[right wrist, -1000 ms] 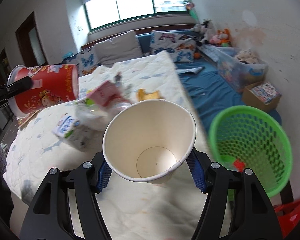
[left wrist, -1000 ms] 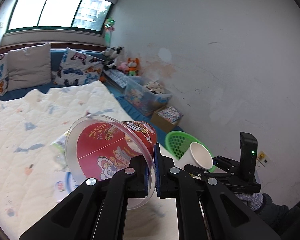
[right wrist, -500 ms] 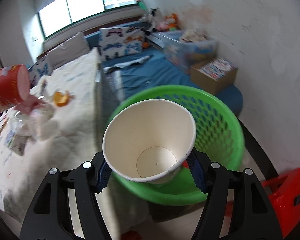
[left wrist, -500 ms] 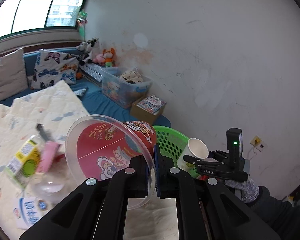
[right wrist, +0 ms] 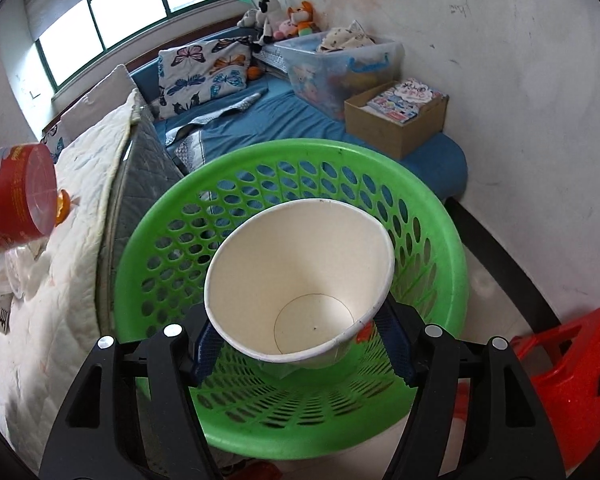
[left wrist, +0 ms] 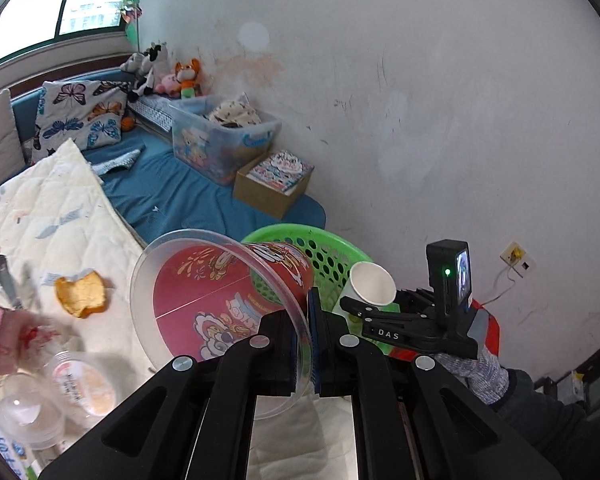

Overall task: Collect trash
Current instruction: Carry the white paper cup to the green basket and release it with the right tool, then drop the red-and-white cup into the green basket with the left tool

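Note:
My left gripper [left wrist: 303, 354] is shut on the rim of a red printed noodle cup [left wrist: 220, 304], held on its side above the bed's edge. The cup also shows in the right wrist view [right wrist: 12, 196] at the left. My right gripper [right wrist: 300, 344] is shut on a white paper cup [right wrist: 300, 284], held over the open top of the green perforated basket [right wrist: 432, 216]. In the left wrist view the paper cup [left wrist: 372, 284] and right gripper [left wrist: 374, 310] sit in front of the basket [left wrist: 332, 252].
More trash lies on the white quilt [left wrist: 52, 216]: an orange peel [left wrist: 82, 294], a clear plastic bottle [left wrist: 48, 388], a pink wrapper [left wrist: 0, 340]. A red stool [right wrist: 568, 372] stands right of the basket. A cardboard box [right wrist: 396, 120] and clear storage bin [right wrist: 340, 60] sit by the wall.
Both grippers swung right, from over the bed toward the basket. The paper cup moved from beside the basket to directly above its opening. The red cup followed to the bed's edge.

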Demonstrator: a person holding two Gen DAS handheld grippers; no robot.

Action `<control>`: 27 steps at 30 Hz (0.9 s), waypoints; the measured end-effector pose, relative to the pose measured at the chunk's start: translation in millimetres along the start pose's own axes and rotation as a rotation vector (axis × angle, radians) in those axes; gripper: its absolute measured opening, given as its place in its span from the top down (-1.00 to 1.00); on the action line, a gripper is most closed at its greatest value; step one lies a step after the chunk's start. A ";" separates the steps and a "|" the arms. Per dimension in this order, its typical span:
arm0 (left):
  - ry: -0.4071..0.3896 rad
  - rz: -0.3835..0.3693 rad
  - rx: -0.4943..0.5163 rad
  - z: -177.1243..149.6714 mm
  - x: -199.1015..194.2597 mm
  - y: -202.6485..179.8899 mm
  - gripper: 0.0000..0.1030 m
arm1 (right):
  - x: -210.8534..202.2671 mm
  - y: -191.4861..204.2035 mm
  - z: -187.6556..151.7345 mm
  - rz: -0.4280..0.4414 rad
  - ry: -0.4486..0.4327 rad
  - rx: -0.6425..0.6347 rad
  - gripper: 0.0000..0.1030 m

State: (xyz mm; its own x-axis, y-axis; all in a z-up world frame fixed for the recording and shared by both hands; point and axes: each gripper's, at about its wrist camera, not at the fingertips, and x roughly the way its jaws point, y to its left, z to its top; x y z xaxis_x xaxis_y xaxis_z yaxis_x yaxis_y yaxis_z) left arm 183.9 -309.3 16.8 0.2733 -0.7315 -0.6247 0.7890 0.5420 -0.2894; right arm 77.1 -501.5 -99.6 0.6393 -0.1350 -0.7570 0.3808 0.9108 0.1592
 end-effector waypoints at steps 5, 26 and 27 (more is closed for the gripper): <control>0.044 -0.012 0.004 1.7 24.1 -6.2 0.89 | 4.1 -5.0 -0.6 -0.008 0.002 -0.004 -0.42; 0.227 0.022 0.033 -3.3 120.6 -34.1 0.75 | -29.9 -20.5 -25.3 0.026 -0.048 0.048 -0.51; 0.229 0.027 0.040 -4.6 121.3 -34.5 0.70 | -29.9 -21.7 -26.1 0.026 -0.046 0.051 -0.51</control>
State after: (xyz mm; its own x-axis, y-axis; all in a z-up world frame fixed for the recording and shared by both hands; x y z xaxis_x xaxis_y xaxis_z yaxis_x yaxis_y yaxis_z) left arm 187.3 -414.8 -52.3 0.1660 -0.6014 -0.7815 0.8053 0.5401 -0.2446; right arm 32.2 -507.1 -96.9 0.6792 -0.1307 -0.7223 0.3967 0.8933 0.2114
